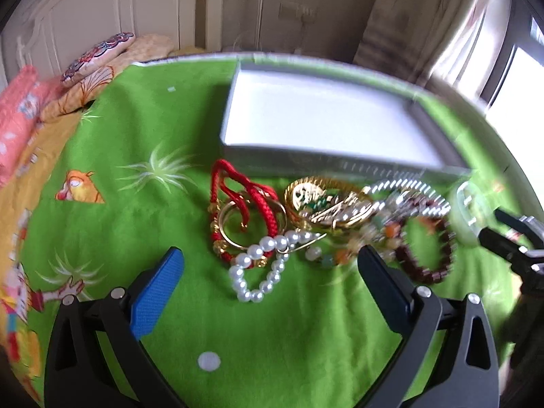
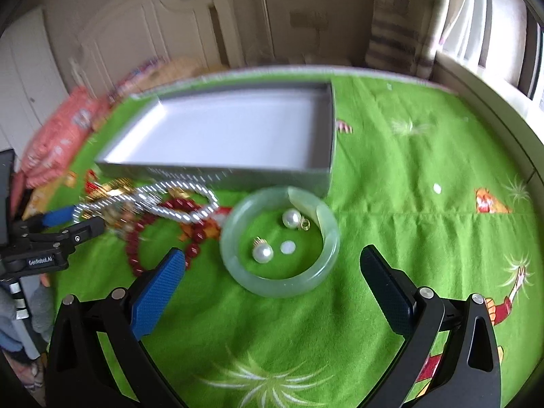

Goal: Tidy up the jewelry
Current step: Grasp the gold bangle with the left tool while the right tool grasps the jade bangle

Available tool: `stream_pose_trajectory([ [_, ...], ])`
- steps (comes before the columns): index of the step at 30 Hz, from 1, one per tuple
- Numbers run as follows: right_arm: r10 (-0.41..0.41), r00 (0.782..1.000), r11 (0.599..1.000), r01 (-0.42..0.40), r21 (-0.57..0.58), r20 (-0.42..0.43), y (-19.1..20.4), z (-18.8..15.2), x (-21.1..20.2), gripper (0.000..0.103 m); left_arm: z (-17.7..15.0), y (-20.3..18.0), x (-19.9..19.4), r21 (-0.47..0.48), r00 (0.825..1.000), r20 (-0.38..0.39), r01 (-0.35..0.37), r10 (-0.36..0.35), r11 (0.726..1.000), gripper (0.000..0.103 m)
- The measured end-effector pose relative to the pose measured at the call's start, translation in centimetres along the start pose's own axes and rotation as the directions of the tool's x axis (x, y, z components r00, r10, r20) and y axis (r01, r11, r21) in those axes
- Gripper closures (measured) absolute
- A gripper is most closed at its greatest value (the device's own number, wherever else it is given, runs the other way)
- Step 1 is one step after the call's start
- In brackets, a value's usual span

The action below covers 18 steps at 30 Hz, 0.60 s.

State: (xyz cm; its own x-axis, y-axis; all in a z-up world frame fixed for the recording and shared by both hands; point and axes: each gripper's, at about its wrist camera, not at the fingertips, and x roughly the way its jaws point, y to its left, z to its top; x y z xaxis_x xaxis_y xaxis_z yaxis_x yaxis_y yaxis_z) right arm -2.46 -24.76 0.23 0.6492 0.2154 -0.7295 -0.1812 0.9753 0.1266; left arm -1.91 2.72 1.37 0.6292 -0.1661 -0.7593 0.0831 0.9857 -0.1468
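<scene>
Right hand-held gripper (image 2: 272, 265) open | jade bangle (image 2: 238, 268) flat | box (image 2: 217, 173) lengthwise left-right

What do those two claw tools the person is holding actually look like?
Each is a black plastic frame with triangular cut-outs and silver rivets at the joints, ending in two flat fingers faced with blue textured pads. This goes for the left gripper and the right gripper alike. Seen from the right wrist camera, the left one bears small white lettering, too blurred to read surely.

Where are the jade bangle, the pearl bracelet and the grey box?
jade bangle (image 2: 272, 284): right wrist view, on its near rim.
pearl bracelet (image 1: 239, 280): left wrist view, on its left beads.
grey box (image 2: 238, 173): right wrist view, on its front wall.
</scene>
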Motion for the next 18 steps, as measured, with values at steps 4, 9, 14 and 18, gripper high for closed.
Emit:
stream_pose_trajectory([
  [4,0.022,0.995,1.0,-0.021,-0.017,0.095,-0.4,-0.4,-1.8,0.011,-0.8,2.2,-2.8,-0.091,0.992,0.122,0.055,-0.044,0.994,0.002],
  [9,0.119,0.99,0.99,-0.112,-0.085,0.079,0.6,-0.4,-2.0,0.046,-1.8,4.1,-5.5,-0.162,0.981,0.193,0.03,0.002,0.986,0.003],
  [14,0.094,0.996,0.977,-0.094,-0.19,-0.013,3.0,0.1,-0.3,0.072,-2.1,4.4,-7.5,-0.128,0.974,0.225,-0.008,0.037,0.992,0.009],
  [18,0.015,0.997,0.969,-0.033,-0.246,-0.076,3.7,0.3,1.3,0.08,-2.3,3.7,-8.3,-0.056,0.974,0.221,-0.037,0.049,0.998,0.01],
])
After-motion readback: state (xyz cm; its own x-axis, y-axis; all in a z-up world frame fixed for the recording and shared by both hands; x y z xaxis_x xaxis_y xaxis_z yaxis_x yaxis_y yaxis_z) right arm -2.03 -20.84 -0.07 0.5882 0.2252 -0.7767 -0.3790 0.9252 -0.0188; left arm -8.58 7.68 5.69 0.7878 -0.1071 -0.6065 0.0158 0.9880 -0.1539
